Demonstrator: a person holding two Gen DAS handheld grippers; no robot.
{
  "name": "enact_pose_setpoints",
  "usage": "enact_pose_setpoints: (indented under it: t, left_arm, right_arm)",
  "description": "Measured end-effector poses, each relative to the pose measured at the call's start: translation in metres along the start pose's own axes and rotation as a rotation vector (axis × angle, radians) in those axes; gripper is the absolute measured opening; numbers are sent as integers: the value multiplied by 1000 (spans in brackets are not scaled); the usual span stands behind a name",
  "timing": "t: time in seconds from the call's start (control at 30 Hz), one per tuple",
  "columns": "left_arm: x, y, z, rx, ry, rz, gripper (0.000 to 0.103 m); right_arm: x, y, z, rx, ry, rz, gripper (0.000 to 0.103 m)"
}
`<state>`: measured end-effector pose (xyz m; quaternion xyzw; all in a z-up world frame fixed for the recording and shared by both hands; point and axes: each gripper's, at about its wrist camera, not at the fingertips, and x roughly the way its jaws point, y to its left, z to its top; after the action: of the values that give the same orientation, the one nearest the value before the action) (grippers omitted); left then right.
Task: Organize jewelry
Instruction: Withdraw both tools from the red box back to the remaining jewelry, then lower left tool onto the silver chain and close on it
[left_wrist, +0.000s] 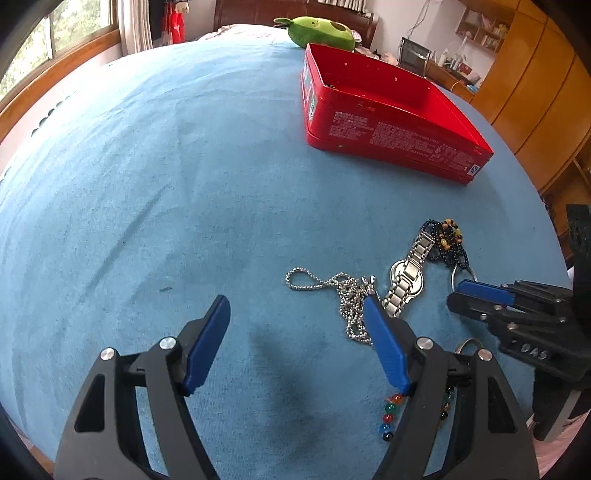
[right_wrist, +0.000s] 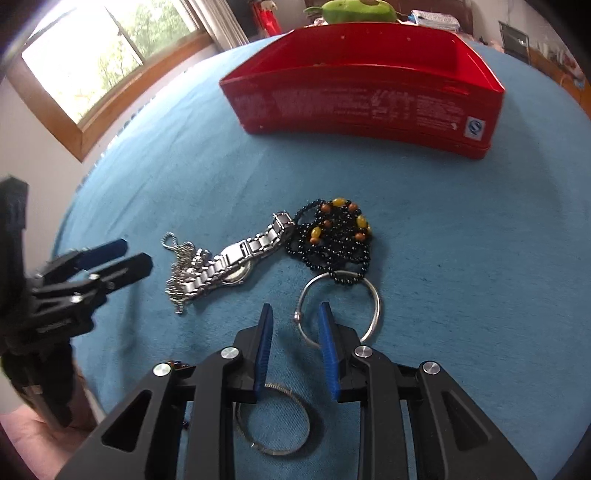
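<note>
A pile of jewelry lies on the blue cloth (left_wrist: 184, 184): a silver ball chain (left_wrist: 332, 288), a steel watch (left_wrist: 404, 280), a black bead necklace (left_wrist: 447, 236) with amber beads and a silver bangle (right_wrist: 377, 301). My right gripper (right_wrist: 295, 310) points down at the bangle with its jaws narrow. The bangle's open end lies between the pads, and a gap shows on each side. My left gripper (left_wrist: 295, 306) stands wide open just above the cloth, its right finger over the ball chain. A string of coloured beads (left_wrist: 388, 417) lies under that finger. The red tin (left_wrist: 388, 110) stands open behind the pile.
A thin metal ring (right_wrist: 307, 421) lies under my right gripper. A green plush toy (left_wrist: 321, 31) sits behind the tin. A window is at the left and wooden cupboards at the right. A hand (right_wrist: 37, 424) holds the left gripper (right_wrist: 136, 254).
</note>
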<state>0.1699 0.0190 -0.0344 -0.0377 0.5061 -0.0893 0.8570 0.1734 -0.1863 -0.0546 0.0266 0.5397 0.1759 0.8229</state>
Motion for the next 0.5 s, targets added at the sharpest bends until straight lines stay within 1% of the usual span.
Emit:
enact_pose_setpoints:
  t: [0.03, 0.07, 0.1, 0.2, 0.33, 0.4, 0.47, 0.5]
  left_arm:
    - [0, 0, 0, -1, -2, 1, 74]
    - [-1, 1, 1, -4, -3, 1, 75]
    - [-2, 2, 1, -7, -2, -1, 75]
    - [-1, 2, 2, -12, 13, -16, 78]
    - [5, 2, 5, -39, 58, -56, 77]
    - [12, -1, 7, -43, 94, -72, 73]
    - [19, -4, 9, -45, 126, -85, 64]
    - [22, -6, 9, -44, 131, -76, 64]
  right_arm:
    - [1, 2, 0, -7, -1, -23, 15]
    - [2, 3, 0, -18, -3, -41, 7]
    - [2, 5, -1, -34, -7, -55, 5]
    - [-1, 2, -5, -46, -18, -54, 5]
    - [-11, -14, -11, 13, -22, -20, 5]
    - [-13, -20, -12, 29, -28, -12, 5]
    - [-16, -24, -14, 42, -31, 2, 5]
    - [-17, -26, -15, 44, -32, 6, 5]
